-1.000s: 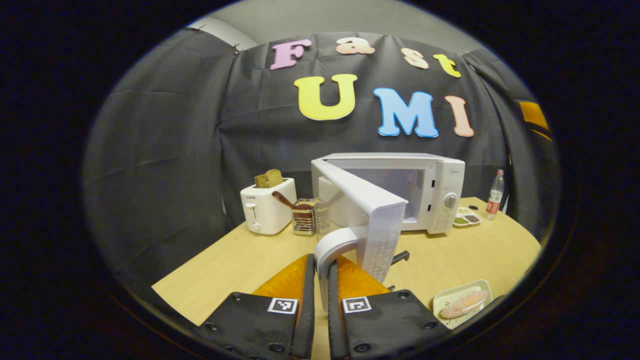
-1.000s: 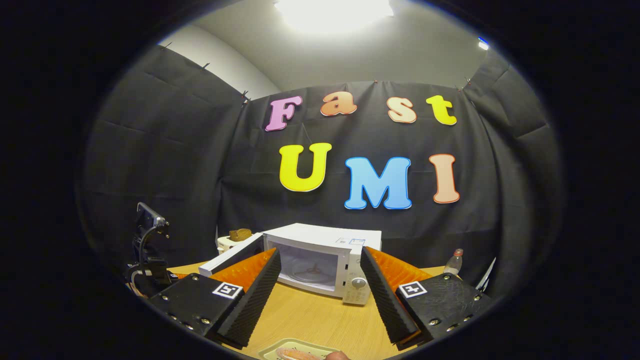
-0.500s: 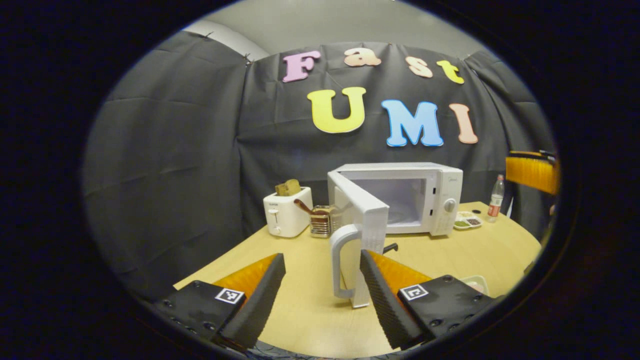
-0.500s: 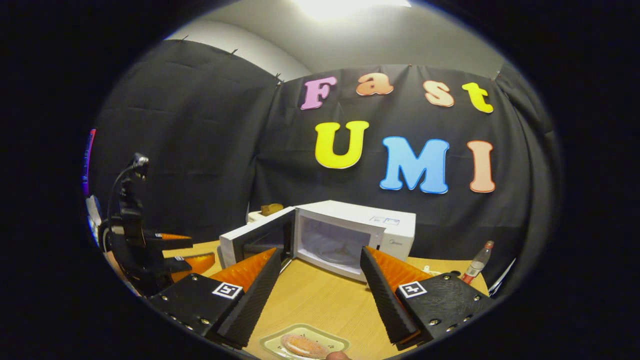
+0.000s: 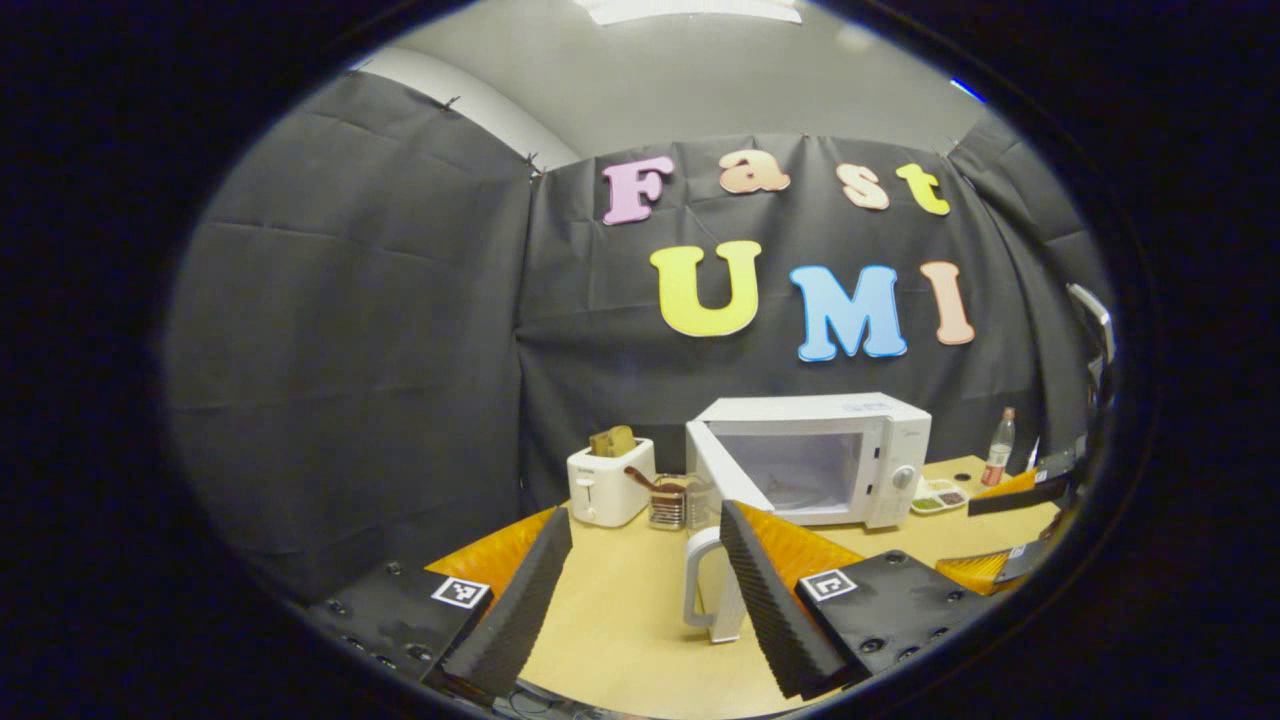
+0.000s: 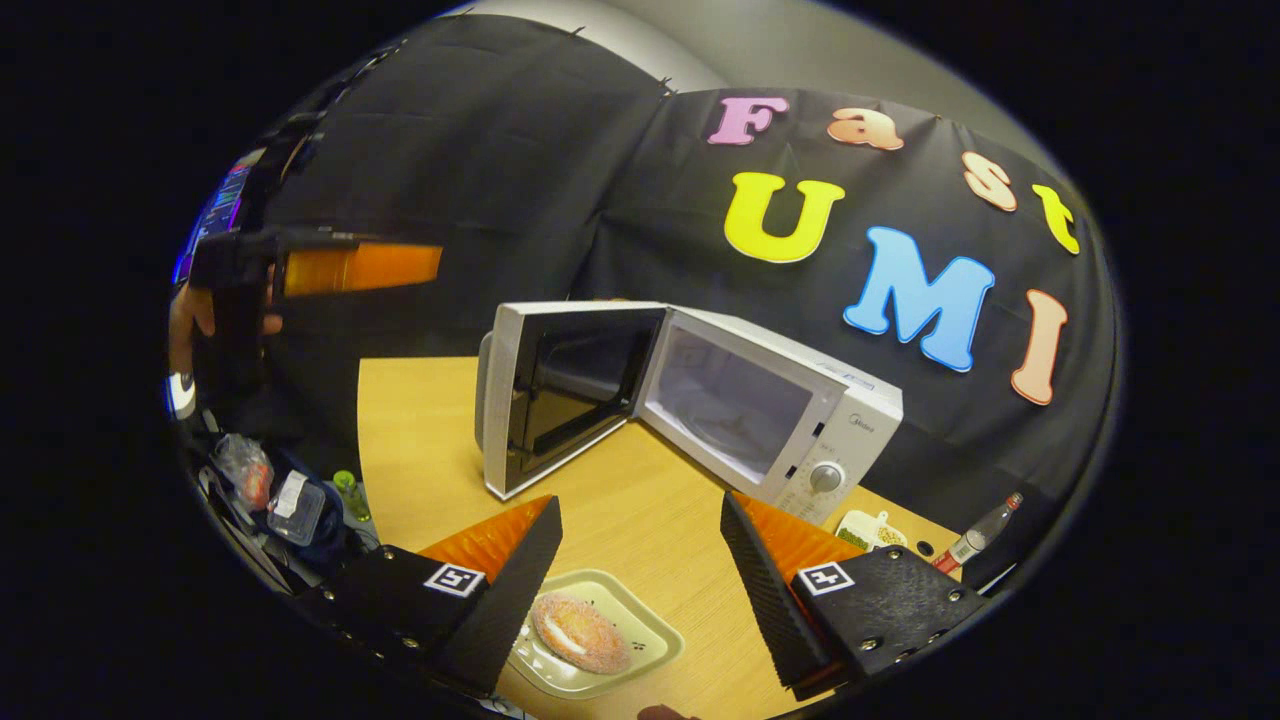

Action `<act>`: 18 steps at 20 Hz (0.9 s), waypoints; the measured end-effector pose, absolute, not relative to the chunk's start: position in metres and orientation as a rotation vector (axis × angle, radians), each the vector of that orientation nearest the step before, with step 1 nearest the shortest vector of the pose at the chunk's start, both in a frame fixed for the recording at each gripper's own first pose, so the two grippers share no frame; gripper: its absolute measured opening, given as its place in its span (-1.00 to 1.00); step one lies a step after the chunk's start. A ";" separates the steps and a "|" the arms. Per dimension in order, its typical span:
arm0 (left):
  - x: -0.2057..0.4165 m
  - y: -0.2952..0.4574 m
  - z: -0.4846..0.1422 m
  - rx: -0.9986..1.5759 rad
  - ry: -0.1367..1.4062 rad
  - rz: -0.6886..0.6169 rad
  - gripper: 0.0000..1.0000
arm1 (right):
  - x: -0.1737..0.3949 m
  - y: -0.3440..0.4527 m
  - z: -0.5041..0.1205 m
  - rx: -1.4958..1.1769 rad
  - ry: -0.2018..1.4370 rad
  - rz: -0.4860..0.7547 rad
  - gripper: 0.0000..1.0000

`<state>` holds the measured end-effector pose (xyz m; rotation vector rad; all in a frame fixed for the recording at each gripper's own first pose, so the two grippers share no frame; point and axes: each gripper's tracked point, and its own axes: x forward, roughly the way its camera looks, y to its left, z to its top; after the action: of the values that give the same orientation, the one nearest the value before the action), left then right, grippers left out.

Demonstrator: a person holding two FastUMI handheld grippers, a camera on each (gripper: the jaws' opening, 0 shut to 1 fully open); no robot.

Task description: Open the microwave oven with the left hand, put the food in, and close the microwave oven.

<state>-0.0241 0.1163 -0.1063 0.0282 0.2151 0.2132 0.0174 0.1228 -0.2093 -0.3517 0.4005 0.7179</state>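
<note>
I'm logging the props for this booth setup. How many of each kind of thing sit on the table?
Microwave oven, door open: 1
Toaster: 1
Bottle: 1
Food trays, one with the pastry, one sectioned: 2
Utensil holder: 1
Total: 6

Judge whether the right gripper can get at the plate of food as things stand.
Probably yes. In the right gripper view the right gripper is open with the plate and the food just below its left finger, nothing lying between. The microwave door stands open farther back, out of the way.
</note>
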 end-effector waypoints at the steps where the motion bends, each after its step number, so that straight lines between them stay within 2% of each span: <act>1: -0.025 0.117 -0.099 0.030 0.200 0.219 0.94 | 0.013 0.122 -0.218 -0.376 0.415 0.737 0.96; 3: -0.030 0.120 -0.089 0.029 0.179 0.233 1.00 | 0.005 0.123 -0.238 -0.423 0.449 0.785 0.96; 7: -0.039 0.128 -0.078 0.034 0.157 0.269 1.00 | -0.015 0.123 -0.276 -0.492 0.530 0.872 0.96; 9: -0.045 0.133 -0.077 0.042 0.156 0.287 0.93 | -0.023 0.121 -0.293 -0.520 0.565 0.907 0.96; 10: -0.047 0.135 -0.079 0.044 0.158 0.294 0.99 | -0.026 0.121 -0.299 -0.535 0.577 0.924 0.96; 13: -0.052 0.138 -0.082 0.040 0.168 0.312 0.87 | -0.034 0.117 -0.320 -0.574 0.618 0.952 0.96; 16: -0.057 0.140 -0.081 0.041 0.170 0.332 0.89 | -0.037 0.112 -0.338 -0.582 0.677 0.971 0.96; 18: -0.060 0.140 -0.082 0.039 0.176 0.345 0.94 | -0.036 0.111 -0.348 -0.605 0.695 0.971 0.89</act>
<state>-0.0603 0.1402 -0.0824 0.0389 0.1761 0.3449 -0.0356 0.1106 -0.3483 -0.6055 0.6950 0.9711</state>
